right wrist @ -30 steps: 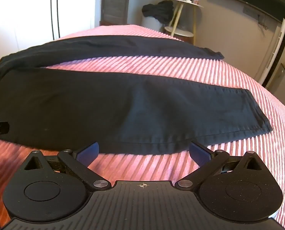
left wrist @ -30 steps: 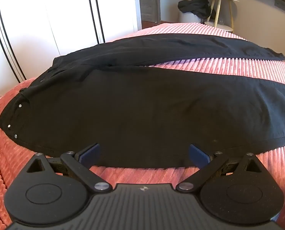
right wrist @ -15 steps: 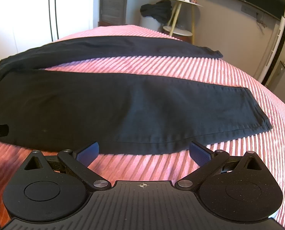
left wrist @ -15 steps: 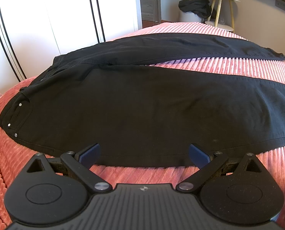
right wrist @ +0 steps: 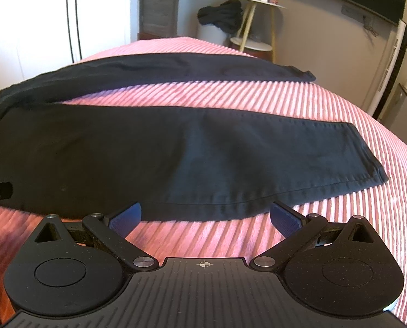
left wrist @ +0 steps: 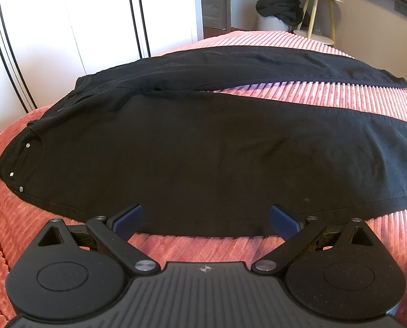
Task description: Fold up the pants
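Below, black pants [left wrist: 203, 158] lie spread flat on a pink ribbed bedspread [left wrist: 198, 248], waistband to my left with three small metal rivets showing near the pocket edge, legs running away to my right. Both legs are parted in a narrow V, a strip of bedspread visible between them; the far leg ends in a hem near the bed's far right side, and the near leg's hem [right wrist: 367, 158] lies flat toward my right. My left gripper [left wrist: 206, 216] hovers at the near edge of the pants around the thigh, its jaws spread wide, blue pads [left wrist: 128, 217] on either side of the outer seam and holding nothing. My right gripper [right wrist: 206, 214] sits further along the same near leg, by the lower part, jaws likewise spread wide and empty, the fabric edge just ahead of the blue pads [right wrist: 285, 218]. Whether either pad touches the cloth cannot be told. Beyond the bed stand a white wardrobe [left wrist: 66, 27], a small round side table [right wrist: 258, 22] with jars on it, and a dark heap of clothing [right wrist: 219, 13] beside it.
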A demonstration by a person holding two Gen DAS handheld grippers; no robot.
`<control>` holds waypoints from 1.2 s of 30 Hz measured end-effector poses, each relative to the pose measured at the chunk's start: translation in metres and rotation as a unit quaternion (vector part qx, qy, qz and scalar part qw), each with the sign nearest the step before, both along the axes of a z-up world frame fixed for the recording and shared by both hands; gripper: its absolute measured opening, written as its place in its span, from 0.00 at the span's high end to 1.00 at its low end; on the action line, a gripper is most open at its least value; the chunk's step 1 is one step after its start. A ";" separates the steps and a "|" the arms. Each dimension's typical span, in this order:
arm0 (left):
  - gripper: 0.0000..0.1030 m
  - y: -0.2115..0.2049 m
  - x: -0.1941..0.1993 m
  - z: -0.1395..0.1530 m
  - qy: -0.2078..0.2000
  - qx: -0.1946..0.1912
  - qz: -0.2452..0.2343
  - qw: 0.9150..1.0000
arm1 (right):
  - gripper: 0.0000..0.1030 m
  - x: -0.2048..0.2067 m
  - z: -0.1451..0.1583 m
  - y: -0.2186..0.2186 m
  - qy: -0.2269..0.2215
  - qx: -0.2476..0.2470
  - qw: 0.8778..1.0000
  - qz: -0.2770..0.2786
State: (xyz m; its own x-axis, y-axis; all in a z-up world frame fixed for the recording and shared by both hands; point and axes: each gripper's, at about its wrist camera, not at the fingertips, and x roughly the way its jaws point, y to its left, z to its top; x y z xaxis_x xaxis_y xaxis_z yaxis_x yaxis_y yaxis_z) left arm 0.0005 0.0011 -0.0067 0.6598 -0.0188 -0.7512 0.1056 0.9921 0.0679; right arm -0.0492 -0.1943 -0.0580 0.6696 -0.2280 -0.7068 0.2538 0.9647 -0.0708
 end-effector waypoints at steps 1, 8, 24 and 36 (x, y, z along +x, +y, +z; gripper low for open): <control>0.04 0.000 0.000 0.000 0.001 0.000 0.000 1.000 | 0.00 0.000 0.000 0.000 0.000 0.000 1.000 -0.001; 0.04 0.000 0.000 0.000 0.001 0.001 0.000 1.000 | 0.00 -0.001 0.002 0.000 -0.003 0.003 1.000 -0.003; 0.04 0.001 0.000 0.001 0.002 0.000 0.000 1.000 | 0.00 -0.001 0.002 -0.002 -0.006 0.005 1.000 -0.006; 0.04 0.001 0.000 0.000 0.004 -0.002 0.001 1.000 | 0.00 -0.002 0.002 -0.003 -0.006 0.006 1.000 -0.007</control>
State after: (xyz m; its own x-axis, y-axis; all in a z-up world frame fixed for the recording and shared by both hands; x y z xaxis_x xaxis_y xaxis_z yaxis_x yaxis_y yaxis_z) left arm 0.0002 0.0017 -0.0069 0.6533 -0.0196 -0.7568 0.1037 0.9926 0.0639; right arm -0.0511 -0.1975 -0.0559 0.6746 -0.2287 -0.7019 0.2681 0.9618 -0.0557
